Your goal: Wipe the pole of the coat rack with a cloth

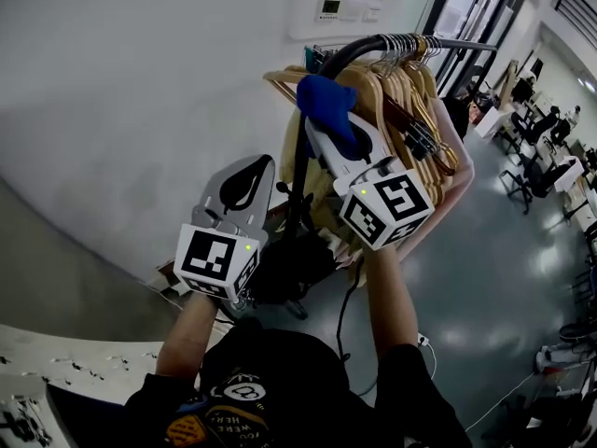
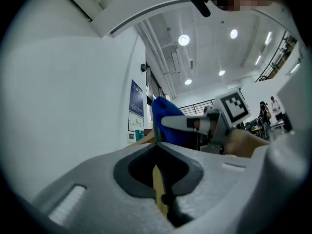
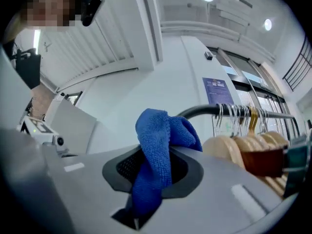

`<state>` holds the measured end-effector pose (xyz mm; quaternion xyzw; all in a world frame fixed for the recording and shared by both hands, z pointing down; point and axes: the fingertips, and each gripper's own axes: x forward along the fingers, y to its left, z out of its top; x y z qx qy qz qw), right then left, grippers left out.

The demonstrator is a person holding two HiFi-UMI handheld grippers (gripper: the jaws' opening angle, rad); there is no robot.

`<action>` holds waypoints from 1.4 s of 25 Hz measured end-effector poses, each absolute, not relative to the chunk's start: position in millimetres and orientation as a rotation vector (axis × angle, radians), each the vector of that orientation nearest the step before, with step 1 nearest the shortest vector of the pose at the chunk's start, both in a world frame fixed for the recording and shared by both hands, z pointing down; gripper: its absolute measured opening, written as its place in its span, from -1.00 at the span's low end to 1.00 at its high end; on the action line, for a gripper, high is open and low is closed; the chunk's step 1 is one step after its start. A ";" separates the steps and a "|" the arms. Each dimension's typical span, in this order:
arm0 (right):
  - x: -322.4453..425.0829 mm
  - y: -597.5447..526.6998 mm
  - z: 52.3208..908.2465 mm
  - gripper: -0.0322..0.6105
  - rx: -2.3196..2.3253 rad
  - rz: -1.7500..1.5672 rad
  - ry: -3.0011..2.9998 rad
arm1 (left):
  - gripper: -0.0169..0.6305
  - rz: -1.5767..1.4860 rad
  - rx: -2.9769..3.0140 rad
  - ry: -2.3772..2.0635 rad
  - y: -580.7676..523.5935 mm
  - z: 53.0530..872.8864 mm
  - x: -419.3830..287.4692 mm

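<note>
My left gripper (image 1: 254, 168) and right gripper (image 1: 336, 143): pale grey moulded shells, dark grey lining round a teardrop opening. Toward 6 o'clock of each, a white cube (image 1: 216, 259) bearing black square markers and one small lit dot. At 6 o'clock, my black short-sleeved T-shirt (image 1: 280, 381) with round printed emblems

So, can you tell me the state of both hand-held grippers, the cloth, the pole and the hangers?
Right hand-held gripper: shut on the cloth.
Left hand-held gripper: jaws together, holding nothing.
Cloth: bunched, pinched between the right jaws, up by the bend of the pole.
Pole: upright, curving over into the rail.
Hangers: hooked on the rail, packed close together.
</note>
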<state>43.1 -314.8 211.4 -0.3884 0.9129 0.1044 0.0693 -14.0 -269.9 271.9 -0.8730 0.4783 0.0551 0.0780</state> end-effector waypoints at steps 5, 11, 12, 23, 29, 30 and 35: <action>53.5 -330.9 167.2 -0.64 -1.218 0.275 2.648 | -0.93 0.212 -2.643 1.415 -281.1 268.5 -15.0; 79.4 -343.2 129.4 -0.64 -1.288 0.258 2.526 | -0.93 0.243 -2.694 1.353 -285.5 260.2 -14.0; 81.6 -344.4 125.0 -0.64 -1.298 0.256 2.511 | -0.93 0.238 -2.703 1.339 -285.9 259.3 -13.3; 33.6 -309.0 231.8 -0.64 -1.290 0.302 2.753 | -0.93 0.210 -2.792 1.292 -288.1 278.8 -13.7; 24.7 -300.0 355.9 -0.64 -1.355 0.106 2.916 | -0.93 0.139 -2.848 1.320 -284.1 311.8 -16.4; 23.1 -298.5 363.8 -0.65 -1.349 0.059 2.907 | -0.93 0.128 -2.852 1.335 -283.7 317.1 -18.2; 37.3 -288.7 365.1 -0.65 -1.437 -0.020 2.797 | -0.93 0.110 -2.859 1.398 -282.8 335.4 -27.9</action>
